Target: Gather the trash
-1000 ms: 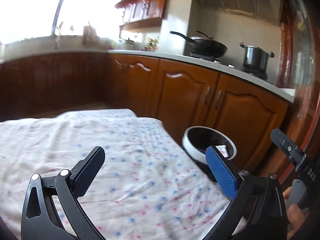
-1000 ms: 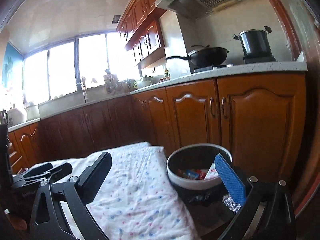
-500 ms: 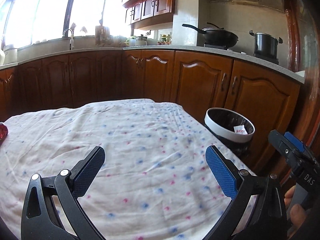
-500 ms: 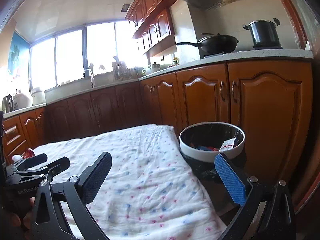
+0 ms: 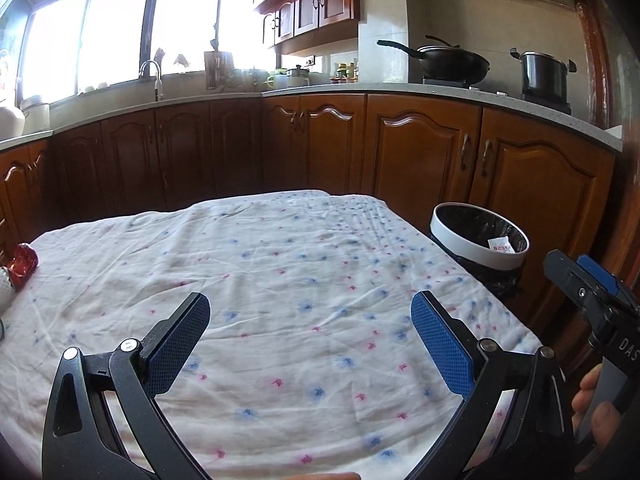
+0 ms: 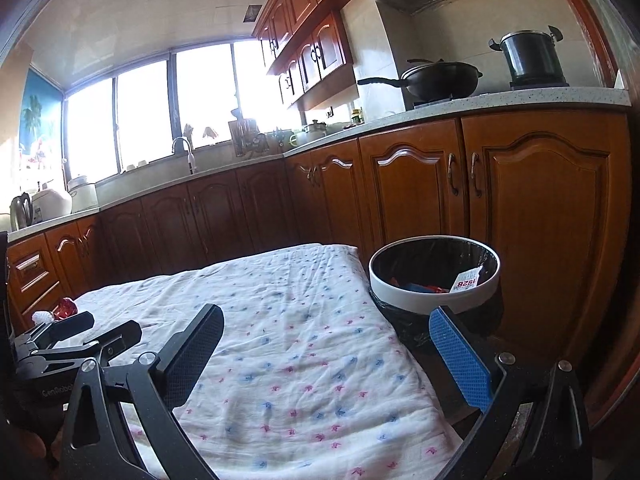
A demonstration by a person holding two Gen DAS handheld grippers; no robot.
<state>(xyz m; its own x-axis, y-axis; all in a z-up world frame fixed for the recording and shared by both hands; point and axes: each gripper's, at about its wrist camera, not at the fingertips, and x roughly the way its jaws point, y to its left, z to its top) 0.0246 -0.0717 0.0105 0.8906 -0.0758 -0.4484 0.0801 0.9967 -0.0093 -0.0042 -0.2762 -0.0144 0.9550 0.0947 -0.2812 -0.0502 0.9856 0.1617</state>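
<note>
A white-rimmed bin with a black liner (image 5: 478, 252) stands at the table's right end; in the right wrist view (image 6: 434, 294) it holds wrappers and a white slip. A red shiny wrapper (image 5: 22, 262) and a white crumpled piece lie at the table's far left edge, also in the right wrist view (image 6: 64, 307). My left gripper (image 5: 310, 340) is open and empty above the cloth. My right gripper (image 6: 324, 354) is open and empty over the table's right edge, near the bin.
The table is covered by a white cloth with blue and pink dots (image 5: 280, 280). Wooden kitchen cabinets (image 5: 420, 160) run behind it, with a wok (image 5: 444, 60) and a pot (image 5: 544, 76) on the counter. The other gripper shows at each view's edge.
Both grippers have pulled back and up from the bin, toward the left. More of the table shows now, and the red wrapper has come into view at far left.
</note>
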